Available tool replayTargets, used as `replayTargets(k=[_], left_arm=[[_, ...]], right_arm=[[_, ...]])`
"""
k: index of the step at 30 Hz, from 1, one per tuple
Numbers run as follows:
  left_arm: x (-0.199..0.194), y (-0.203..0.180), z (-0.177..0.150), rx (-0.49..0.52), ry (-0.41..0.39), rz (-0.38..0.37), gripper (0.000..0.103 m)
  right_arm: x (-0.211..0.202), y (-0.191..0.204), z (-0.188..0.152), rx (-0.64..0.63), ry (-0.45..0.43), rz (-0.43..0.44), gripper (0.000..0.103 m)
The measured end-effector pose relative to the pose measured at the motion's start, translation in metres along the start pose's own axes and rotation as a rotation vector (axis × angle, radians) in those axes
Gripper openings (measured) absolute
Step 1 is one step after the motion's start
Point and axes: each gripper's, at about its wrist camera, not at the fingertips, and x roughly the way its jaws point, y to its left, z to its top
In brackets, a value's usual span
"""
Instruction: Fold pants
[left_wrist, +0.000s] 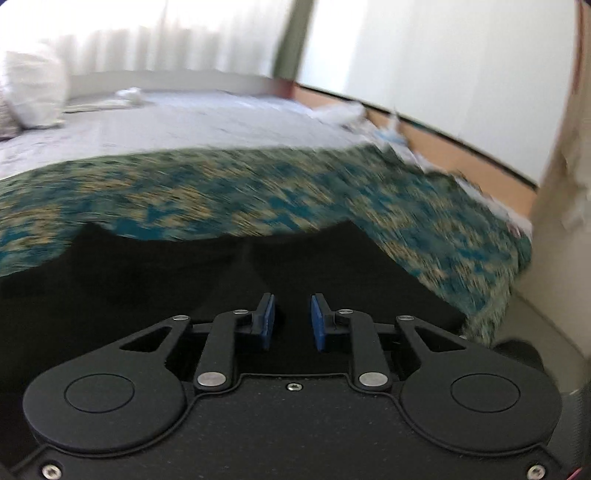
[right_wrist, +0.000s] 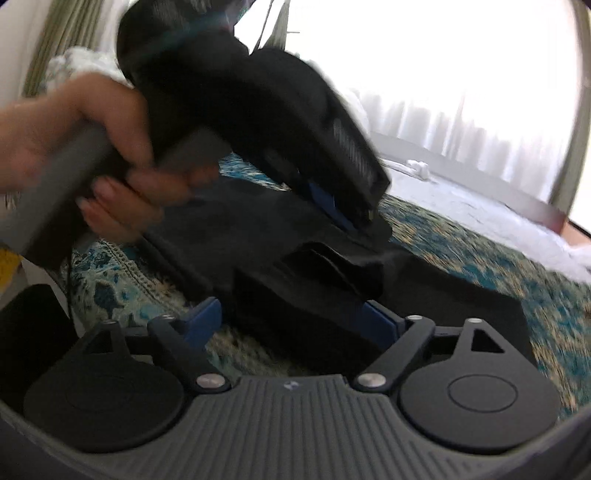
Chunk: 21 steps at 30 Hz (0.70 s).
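Observation:
Black pants (left_wrist: 177, 280) lie on a teal and beige patterned bedspread (left_wrist: 221, 192). In the left wrist view my left gripper (left_wrist: 293, 319) hangs over them, its blue pads (left_wrist: 267, 321) drawn close with dark cloth in the narrow gap. From the right wrist view the left gripper (right_wrist: 354, 218) pinches a raised ridge of the pants (right_wrist: 258, 229), with a hand (right_wrist: 110, 122) on its grey handle. My right gripper (right_wrist: 291, 317) stands wide open low over the near edge. A folded lip of the pants lies between its pads without being pressed.
The bedspread (right_wrist: 480, 251) covers the near end of a bed with white sheets (left_wrist: 184, 125) and a white pillow (left_wrist: 33, 92) at the far left. A beige wall panel (left_wrist: 554, 184) rises close on the right. Bright curtained windows (right_wrist: 443, 92) stand behind the bed.

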Motion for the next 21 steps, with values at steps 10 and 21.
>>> replayTargets(k=[10, 21], left_arm=[[0.071, -0.004, -0.004, 0.030, 0.071, 0.160, 0.022], [0.055, 0.074, 0.028, -0.122, -0.019, 0.506, 0.022]], right_arm=[[-0.036, -0.067, -0.025, 0.258, -0.060, -0.232, 0.097], [-0.027, -0.102, -0.031, 0.356, -0.096, -0.357, 0.097]])
